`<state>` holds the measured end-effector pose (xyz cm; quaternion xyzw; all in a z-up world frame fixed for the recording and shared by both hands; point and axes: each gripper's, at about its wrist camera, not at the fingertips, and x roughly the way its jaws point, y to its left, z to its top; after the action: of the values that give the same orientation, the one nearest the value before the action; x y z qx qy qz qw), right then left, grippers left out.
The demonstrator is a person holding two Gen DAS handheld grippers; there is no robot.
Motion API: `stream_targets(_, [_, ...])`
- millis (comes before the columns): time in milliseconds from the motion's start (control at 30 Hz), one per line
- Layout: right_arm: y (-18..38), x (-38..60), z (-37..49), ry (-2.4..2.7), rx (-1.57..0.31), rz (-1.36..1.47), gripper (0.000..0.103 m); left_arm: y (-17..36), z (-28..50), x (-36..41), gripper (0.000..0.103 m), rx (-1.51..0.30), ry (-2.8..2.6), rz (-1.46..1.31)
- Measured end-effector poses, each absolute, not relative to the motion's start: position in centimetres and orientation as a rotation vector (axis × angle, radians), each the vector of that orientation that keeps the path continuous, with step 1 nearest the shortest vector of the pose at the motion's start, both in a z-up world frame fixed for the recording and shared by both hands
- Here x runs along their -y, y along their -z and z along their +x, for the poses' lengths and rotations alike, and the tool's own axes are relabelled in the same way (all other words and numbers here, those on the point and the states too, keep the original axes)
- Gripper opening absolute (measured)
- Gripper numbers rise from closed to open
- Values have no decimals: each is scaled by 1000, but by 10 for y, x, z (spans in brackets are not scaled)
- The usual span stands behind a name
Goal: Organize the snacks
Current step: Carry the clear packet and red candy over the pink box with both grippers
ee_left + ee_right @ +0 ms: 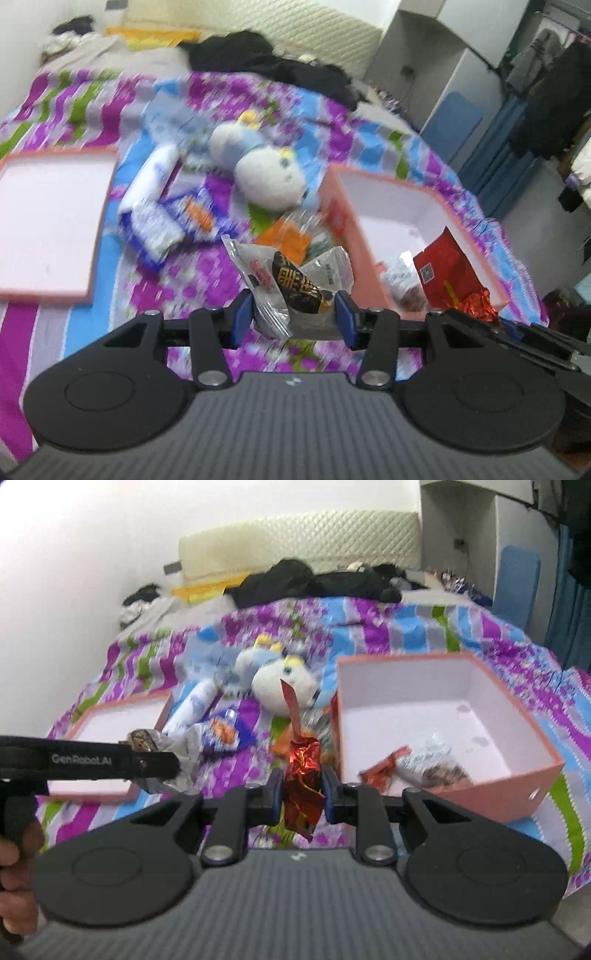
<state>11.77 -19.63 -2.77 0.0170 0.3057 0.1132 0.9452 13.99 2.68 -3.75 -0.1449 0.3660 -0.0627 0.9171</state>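
My left gripper (294,317) is shut on a clear snack packet with a black and gold label (291,284), held above the bedspread just left of the pink box (354,240). My right gripper (303,794) is shut on a red foil snack packet (303,775); it also shows in the left wrist view (448,275), over the box's near corner. The pink box (517,709) holds a clear packet (432,764) and a red one (384,770). Loose blue and orange snacks (177,221) lie left of a plush toy (266,173).
The pink box lid (48,221) lies open side up at the left. Black clothes (258,51) lie by the headboard. A white cylinder (192,709) lies beside the plush toy (280,679). A wardrobe and hanging clothes (546,92) stand at the right.
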Motion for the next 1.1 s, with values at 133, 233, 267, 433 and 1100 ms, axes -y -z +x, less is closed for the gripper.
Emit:
stream_targets(133, [2, 213, 130, -202, -555, 44, 24, 4, 164, -13, 53, -699, 163, -291])
stream_targets(233, [-17, 228, 141, -177, -502, 42, 24, -21, 184, 4, 53, -656, 194, -267])
stream_targets(267, [-22, 233, 145, -167, -488, 42, 24, -29, 192, 11, 53, -645, 209, -259])
stream_targets(433, [-35, 262, 174, -108, -465, 41, 24, -49, 230, 54, 53, -633, 279, -212])
stream_targets(1100, [57, 365, 281, 47, -720, 130, 24, 37, 378, 186, 53, -874, 391, -107])
